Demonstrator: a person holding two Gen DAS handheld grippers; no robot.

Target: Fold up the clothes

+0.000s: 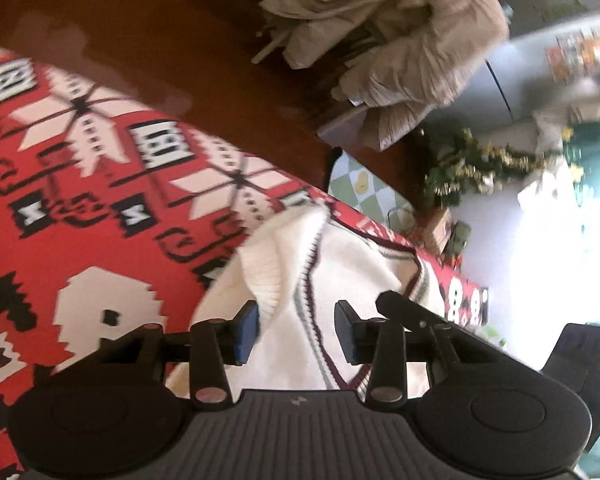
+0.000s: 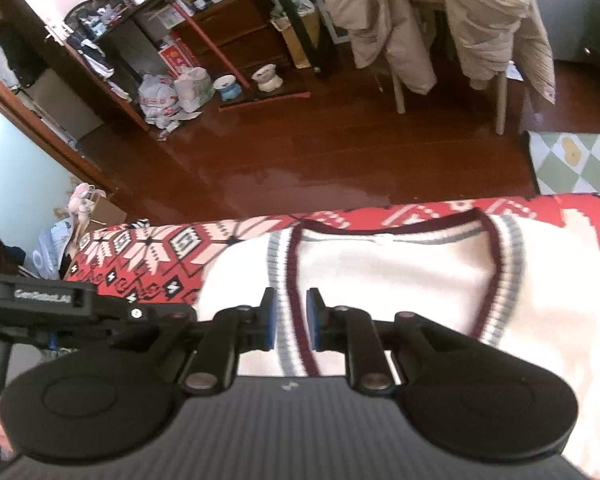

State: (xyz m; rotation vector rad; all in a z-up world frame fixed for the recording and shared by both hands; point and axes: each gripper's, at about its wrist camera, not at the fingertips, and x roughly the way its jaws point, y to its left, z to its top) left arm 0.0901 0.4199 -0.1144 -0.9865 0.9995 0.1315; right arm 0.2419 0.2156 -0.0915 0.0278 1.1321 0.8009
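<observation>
Left hand-held gripper [image 1: 296,330]: jaws apart, nothing pinched, over the folded cuff of a cream knit sweater [image 1: 340,280]. Right hand-held gripper [image 2: 291,320]: jaws narrow, not clamped, w/ the striped V-neck trim [image 2: 290,264] btwn them. Sweater lies on a red patterned blanket [image 1: 100,200]; wood floor [image 2: 320,152] beyond.

Only readable-ish text is the pale lettering on the black boxy body of the other gripper [image 2: 44,304] at the left edge of the right wrist view: looks like "GenRobot.AI", a bit blurry. The red packaging [image 2: 172,58] on the far shelf has print, illegible.
</observation>
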